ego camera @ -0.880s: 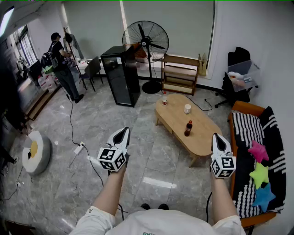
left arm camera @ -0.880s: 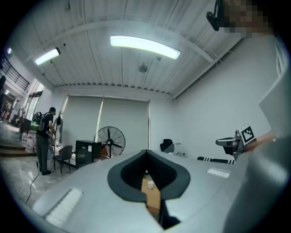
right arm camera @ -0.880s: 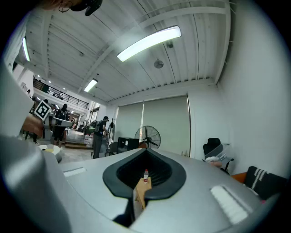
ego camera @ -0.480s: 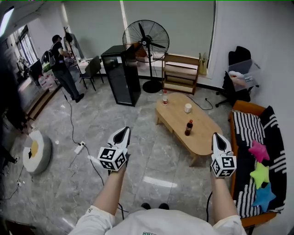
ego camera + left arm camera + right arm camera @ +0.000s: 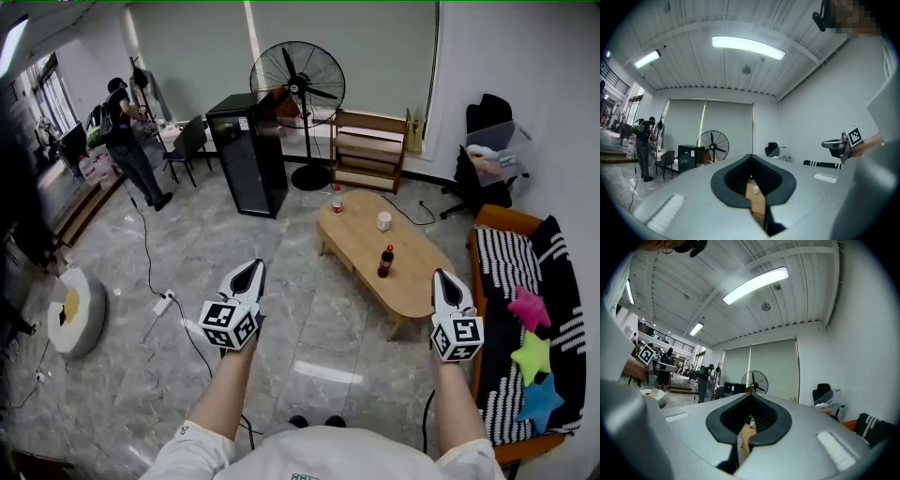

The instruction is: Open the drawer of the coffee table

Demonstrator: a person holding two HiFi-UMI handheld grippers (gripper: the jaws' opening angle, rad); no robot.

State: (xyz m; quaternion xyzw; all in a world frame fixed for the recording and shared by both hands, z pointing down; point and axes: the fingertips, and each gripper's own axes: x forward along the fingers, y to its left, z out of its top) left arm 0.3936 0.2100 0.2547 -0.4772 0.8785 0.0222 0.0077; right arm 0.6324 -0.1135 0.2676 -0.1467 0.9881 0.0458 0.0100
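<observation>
both claws are held level out in front of the person, over the grey marbled floor. the left claw is closed tip to tip with nothing in it; in its own view the dark pads meet, and only the far wooden top and a white cup show through the hole behind the tips. the right claw is closed too and just as empty (a slice of wood and a small bottle peep through its hole).

the low oval wooden counter stands ahead, right of the middle and nearer the right claw than the left. neither claw touches it. its drawer cannot be made out from the head view. on top stand a dark bottle near the middle, the white cup further back, and a red-capped bottle at the far end.

right of the counter is a sofa with a striped cover and three star cushions: pink, yellow-green and blue. behind the counter are a wooden shelf, a standing fan and a black cabinet. a person stands at the far left by a chair.
</observation>
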